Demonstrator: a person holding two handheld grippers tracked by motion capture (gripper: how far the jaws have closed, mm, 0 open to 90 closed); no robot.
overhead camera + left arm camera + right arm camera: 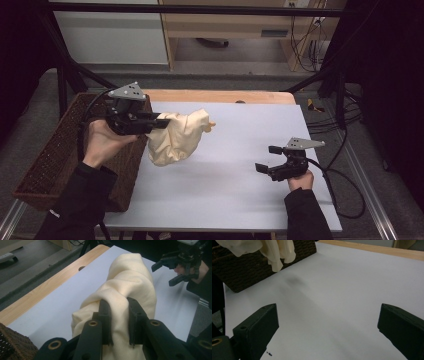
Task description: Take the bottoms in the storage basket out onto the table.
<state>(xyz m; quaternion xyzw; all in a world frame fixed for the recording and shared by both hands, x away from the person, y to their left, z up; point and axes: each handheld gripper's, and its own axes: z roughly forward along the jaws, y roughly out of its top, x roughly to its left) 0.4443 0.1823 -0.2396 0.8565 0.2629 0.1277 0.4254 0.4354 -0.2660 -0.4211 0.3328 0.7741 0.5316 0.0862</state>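
**Cream cloth pinched in my left tongs, right tongs idle and wide**

My left hand [102, 142] is raised over the left edge of the table, just beside the wicker basket [55, 155], with the palm wrapped round the handle from below and the forearm coming up from the bottom left corner in a dark sleeve. The left gripper [162, 121] lies roughly level and points across toward the middle of the table. Its jaws are clamped on a fold of the cream cloth [177, 137]; in the left gripper view I see the fabric [130, 282] squeezed into a ridge between the two black pads, which press it from both sides.

The cloth hangs bunched from that pinch above the white sheet [225, 190] that covers the table. Its bulk runs from the jaws away toward the table's centre, then droops down toward me, so the long axis slants from the upper right, where a small corner sticks out, to the lower left, where the fullest lobe sags. Whether that lowest part touches the sheet I cannot tell; a soft shadow lies on the sheet beside it.

My right hand [300, 180] rests low on the right side of the table, well apart from the cloth. The right gripper [267, 159] points left toward the cloth, its jaws spread wide with nothing between them, only bare white sheet [332, 302].
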